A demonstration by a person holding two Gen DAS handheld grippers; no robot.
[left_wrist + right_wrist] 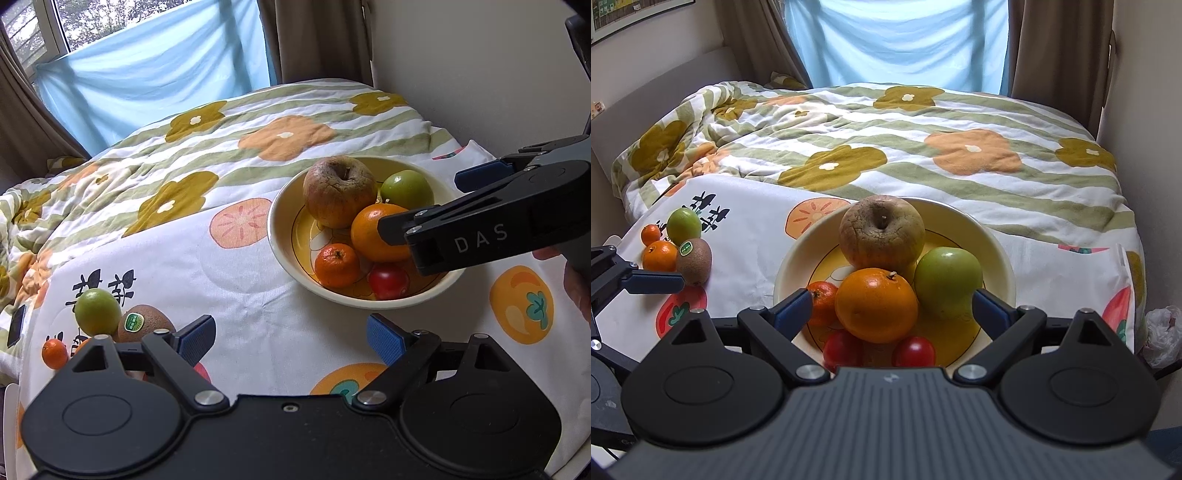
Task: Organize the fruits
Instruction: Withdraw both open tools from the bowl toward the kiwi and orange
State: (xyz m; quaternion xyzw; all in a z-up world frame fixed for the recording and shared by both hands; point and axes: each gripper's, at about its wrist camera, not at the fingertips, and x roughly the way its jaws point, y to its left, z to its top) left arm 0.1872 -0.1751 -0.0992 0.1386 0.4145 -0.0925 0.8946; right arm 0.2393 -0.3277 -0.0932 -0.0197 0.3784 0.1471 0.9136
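A cream bowl (284, 206) (997, 243) on the bed holds a wrinkled apple (339, 190) (881, 230), a green apple (406, 189) (947, 278), a large orange (373, 232) (876, 304), a small mandarin (337, 265) (823, 301) and two red fruits (914, 350). My right gripper (892, 304) (421, 199) is open, its fingers on either side of the orange, not touching it. My left gripper (291, 338) is open and empty over the cloth. A green fruit (98, 312) (684, 226), a kiwi (146, 325) (694, 260) and two mandarins (659, 254) lie at left.
A white fruit-print cloth (240, 288) covers the near end of the bed, with a flowered quilt (923, 147) behind. A wall runs along the right side. Curtains and a blue sheet hang at the window. A plastic bag (1161, 332) lies at lower right.
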